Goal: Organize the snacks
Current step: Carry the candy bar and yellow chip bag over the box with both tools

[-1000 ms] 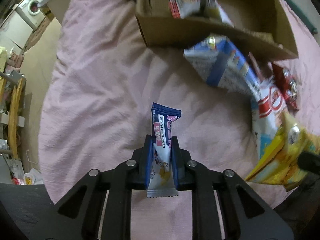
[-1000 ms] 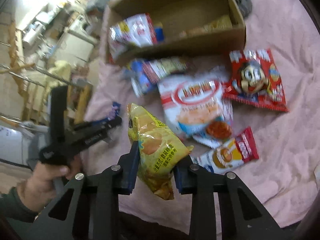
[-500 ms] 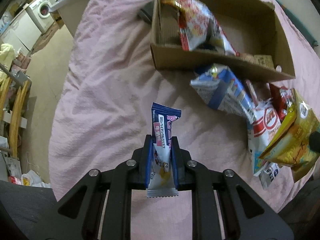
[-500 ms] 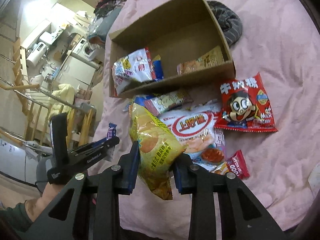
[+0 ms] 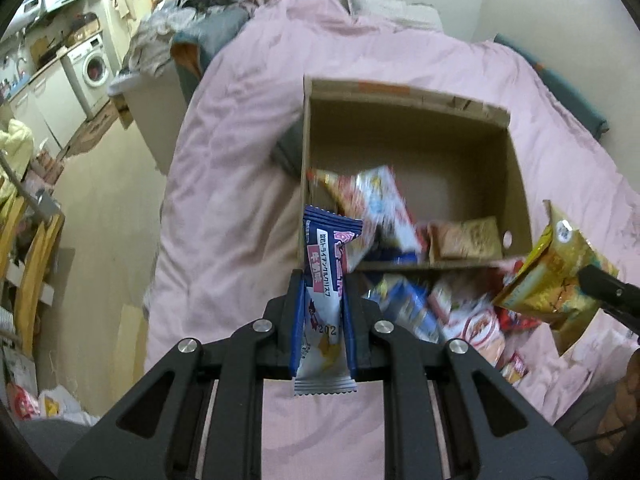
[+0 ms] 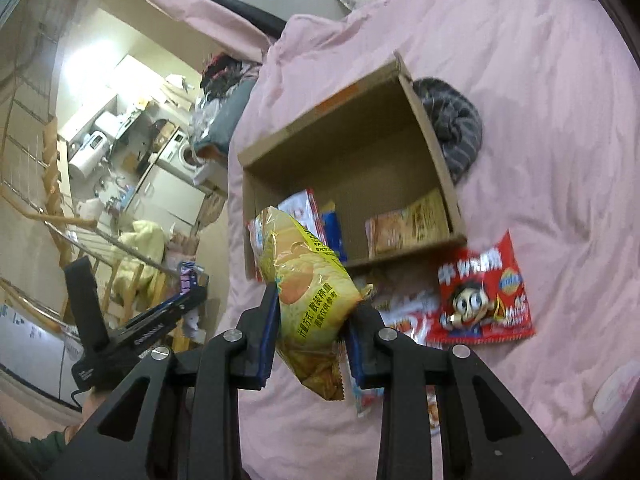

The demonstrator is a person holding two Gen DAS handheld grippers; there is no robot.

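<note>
Nearest to you, the left claw (image 5: 322, 316) is pinched shut on a slim blue-and-white snack bar (image 5: 326, 280), gripped across its lower half with the top end standing free. The right claw (image 6: 312, 324) is closed partway on a puffy yellow chip bag (image 6: 308, 280), pads pressing its middle.

Handling, as a judgement: both packs look light. The bar's wrapper is thin, glossy film, likely slippery, so its mid-body hold suits it. The chip bag is air-filled and soft, its contents brittle; squeeze no harder, or take it by a sealed end seam.

Just in front of the cardboard box (image 6: 436, 152), loose packs crowd the pink bedcover (image 6: 560, 120): a red cartoon-faced pack (image 6: 480, 300), a white-and-red pack, blue ones.

The box lies open toward you. Inside, a few packs lean at its left wall and a tan pack (image 6: 408, 224) rests near the right wall; the back half is bare, giving open room.

Edges: the near wall of the box is low, the left wall taller. Your two claws hang near each other in front of the box, so enter one at a time.

Beside the box's right wall sits a striped grey bundle (image 6: 452, 120).
</note>
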